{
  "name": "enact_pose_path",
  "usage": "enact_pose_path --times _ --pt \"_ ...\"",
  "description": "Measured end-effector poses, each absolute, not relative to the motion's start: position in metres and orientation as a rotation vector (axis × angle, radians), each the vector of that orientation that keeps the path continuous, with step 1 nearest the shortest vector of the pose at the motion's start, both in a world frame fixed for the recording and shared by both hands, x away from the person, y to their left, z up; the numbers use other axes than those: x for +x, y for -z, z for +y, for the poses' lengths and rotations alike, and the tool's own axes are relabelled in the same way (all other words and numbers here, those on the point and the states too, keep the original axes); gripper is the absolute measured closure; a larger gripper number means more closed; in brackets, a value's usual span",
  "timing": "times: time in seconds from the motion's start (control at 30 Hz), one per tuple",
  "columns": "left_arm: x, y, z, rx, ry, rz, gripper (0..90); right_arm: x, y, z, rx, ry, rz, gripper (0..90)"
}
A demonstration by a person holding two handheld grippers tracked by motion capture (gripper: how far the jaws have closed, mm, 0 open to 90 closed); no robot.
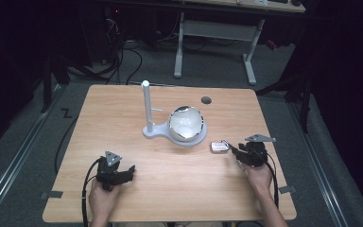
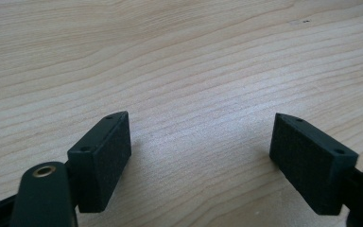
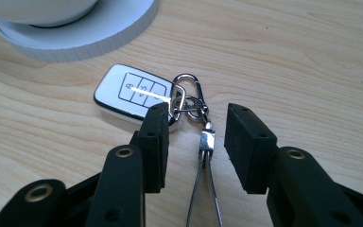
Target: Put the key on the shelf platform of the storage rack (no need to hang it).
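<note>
A white car key fob [image 3: 132, 92] with a metal carabiner [image 3: 185, 92] and a thin metal strap [image 3: 207, 179] lies flat on the wooden table [image 1: 170, 189], right of the bowl stand. My right gripper [image 3: 196, 137] is open just above it. The strap and ring sit between its jaws, and the pads [image 3: 158, 142] touch nothing. From the high view the fob [image 1: 219, 146] is just left of the right gripper [image 1: 234, 150]. My left gripper [image 1: 131, 171] rests near the front left of the table. It stands open [image 2: 201, 151] over bare wood.
A white stand with an upright post [image 1: 146, 106] and a round base [image 3: 99, 40] holds a shiny bowl [image 1: 185, 123] at the table's middle. A small dark hole [image 1: 206, 100] is behind it. Beyond the table are floor cables and a desk frame [image 1: 248, 52].
</note>
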State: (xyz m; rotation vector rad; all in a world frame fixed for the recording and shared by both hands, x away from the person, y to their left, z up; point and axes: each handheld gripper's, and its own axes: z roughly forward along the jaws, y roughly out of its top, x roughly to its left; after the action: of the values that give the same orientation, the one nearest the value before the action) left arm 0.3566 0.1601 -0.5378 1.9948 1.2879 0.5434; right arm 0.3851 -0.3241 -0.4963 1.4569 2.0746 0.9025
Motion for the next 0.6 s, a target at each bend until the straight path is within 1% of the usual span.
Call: enact_pose_path --times 0.3,0.37,0.6 --pt "0.357 0.538 0.160 1.997 -0.545 1.288 21.6 0.396 0.509 -0.326 1.511 -0.860 2.095 64.4" --pt "0.357 0.538 0.160 1.997 -0.545 1.288 21.6 0.398 0.513 -0.325 1.513 -0.849 2.101 67.4" --pt "0.357 0.538 0.160 1.998 -0.546 1.288 21.6 0.402 0.519 -0.326 1.535 -0.820 2.114 72.6"
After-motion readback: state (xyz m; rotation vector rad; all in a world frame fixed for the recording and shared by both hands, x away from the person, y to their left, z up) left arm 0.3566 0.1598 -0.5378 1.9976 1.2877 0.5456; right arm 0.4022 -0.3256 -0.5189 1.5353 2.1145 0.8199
